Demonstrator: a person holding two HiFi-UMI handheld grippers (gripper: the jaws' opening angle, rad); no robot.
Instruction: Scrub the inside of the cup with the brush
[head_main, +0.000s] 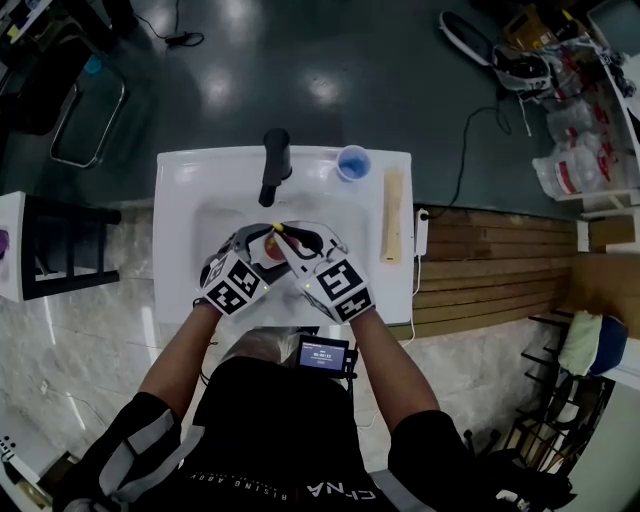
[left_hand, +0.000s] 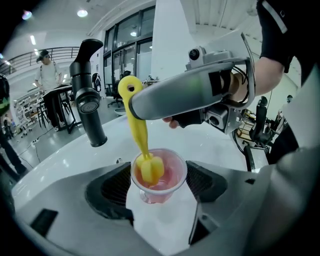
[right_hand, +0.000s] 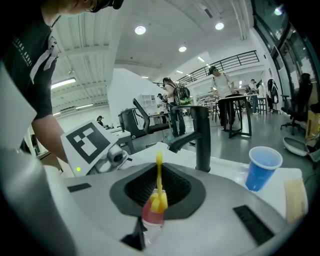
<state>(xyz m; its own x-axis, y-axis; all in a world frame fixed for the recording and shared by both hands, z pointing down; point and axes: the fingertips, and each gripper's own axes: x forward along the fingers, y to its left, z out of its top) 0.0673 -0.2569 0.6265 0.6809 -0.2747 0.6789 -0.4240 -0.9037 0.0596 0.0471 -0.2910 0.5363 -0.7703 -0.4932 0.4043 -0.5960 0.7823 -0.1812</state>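
1. gripping the pink cup (left_hand: 159, 176) by both sides just under its rim, the left gripper (left_hand: 160, 184) holds it above the white sink (left_hand: 210, 145), as its own view shows. the yellow brush (left_hand: 149, 167) has its sponge head inside the cup, which holds nothing else that can be made out.
2. in the right gripper view, the right gripper (right_hand: 159, 182) has its jaws closed on the brush handle. a blue cup (right_hand: 262, 167) stands upright on the sink's rim near the black faucet (right_hand: 201, 135), its inside hidden.
3. in the head view, both grippers meet over the basin and the blue cup looks empty. a hard sideways scrub could likely lever the thin cup from the pads or buckle its wall.
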